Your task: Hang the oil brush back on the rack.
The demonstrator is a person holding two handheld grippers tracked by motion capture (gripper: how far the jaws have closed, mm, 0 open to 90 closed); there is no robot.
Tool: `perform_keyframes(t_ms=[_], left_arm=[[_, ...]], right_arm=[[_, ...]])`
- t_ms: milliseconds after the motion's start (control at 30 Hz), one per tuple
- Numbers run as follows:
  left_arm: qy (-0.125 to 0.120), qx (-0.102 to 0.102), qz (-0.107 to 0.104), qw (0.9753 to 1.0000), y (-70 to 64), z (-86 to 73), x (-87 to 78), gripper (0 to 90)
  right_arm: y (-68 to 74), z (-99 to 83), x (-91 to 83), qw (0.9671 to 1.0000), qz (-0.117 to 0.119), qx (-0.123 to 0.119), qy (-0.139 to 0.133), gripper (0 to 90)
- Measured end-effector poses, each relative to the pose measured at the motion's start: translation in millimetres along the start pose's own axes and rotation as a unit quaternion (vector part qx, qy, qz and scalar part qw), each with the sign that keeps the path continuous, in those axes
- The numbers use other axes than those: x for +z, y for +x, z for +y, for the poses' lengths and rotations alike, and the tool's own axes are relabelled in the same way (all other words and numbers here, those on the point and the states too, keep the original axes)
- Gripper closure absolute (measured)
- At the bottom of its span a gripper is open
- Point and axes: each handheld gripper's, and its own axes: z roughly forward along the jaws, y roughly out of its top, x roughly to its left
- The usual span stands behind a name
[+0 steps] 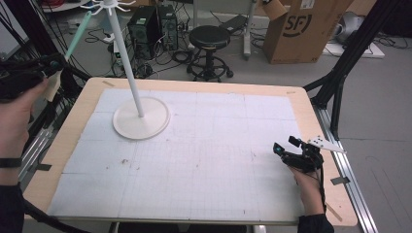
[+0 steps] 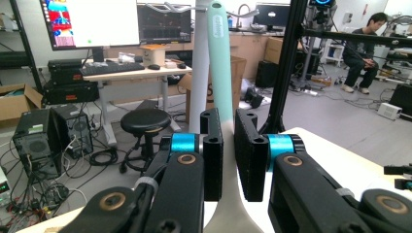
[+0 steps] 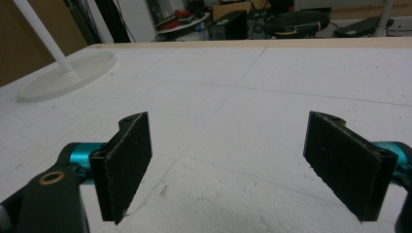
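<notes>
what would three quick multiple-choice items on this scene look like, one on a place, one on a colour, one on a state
1. Where does the white stand's round base sit on the table?
A. far left part
B. near right corner
C. hanging off the near edge

2. What colour is the long handle held by the left gripper?
A. red
B. pale teal
C. black

3. How are the fingers of the right gripper?
A. shut on a cup
B. shut on nothing
C. spread wide apart

Key:
1 A, the high view shows the base on the mat toward the table's far left.
2 B, the left gripper view shows a mint-teal handle rising between the fingers.
3 C, the right gripper view shows a wide gap with only the mat between the two pads.
</notes>
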Motion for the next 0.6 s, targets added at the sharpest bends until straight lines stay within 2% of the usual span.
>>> perform_keyframes(t_ms=[367,600], left_arm=[[-0.022,-0.003,0.008,0.9997,5.5,1.5,-8.8,82.3],[-0.013,-0.004,0.008,0.9999,8.1,-1.0,-6.8,82.3]], right_arm=[[0.0,0.0,0.1,1.0,0.0,0.002,-0.001,17.0],[0.4,0.0,0.1,1.0,-0.001,0.002,0.0,16.9]])
